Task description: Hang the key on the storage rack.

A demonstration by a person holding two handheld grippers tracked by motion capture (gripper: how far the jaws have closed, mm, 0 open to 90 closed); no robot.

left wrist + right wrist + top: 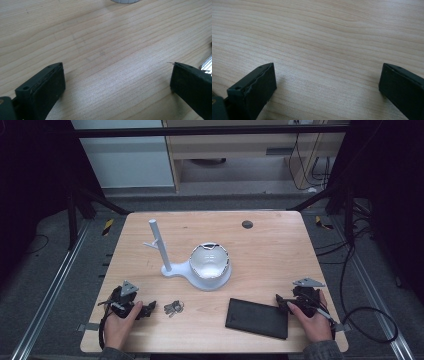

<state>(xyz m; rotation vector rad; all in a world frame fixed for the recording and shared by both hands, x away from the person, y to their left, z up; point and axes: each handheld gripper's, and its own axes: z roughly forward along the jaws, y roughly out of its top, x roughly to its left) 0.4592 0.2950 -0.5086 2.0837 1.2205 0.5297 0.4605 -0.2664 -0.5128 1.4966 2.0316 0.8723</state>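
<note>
A white stand (161, 251) with an upright post and a white bowl (210, 261) on its base sits mid-table. A bunch of keys (173, 308) lies near the front, just right of my left gripper (145, 310); their metal edge (206, 65) peeks in beside its right jaw. A black wallet (257, 318) lies flat at the front right, next to my right gripper (281, 303). Both grippers rest low over the wood, held by hands, jaws wide apart. My left gripper (117, 77) and my right gripper (327, 77) have bare wood between the jaws.
The wooden table (270, 250) has a small dark round hole (247, 224) near its back edge. Metal rails run along both sides on the floor, and cables trail at the right. Cabinets stand beyond the table.
</note>
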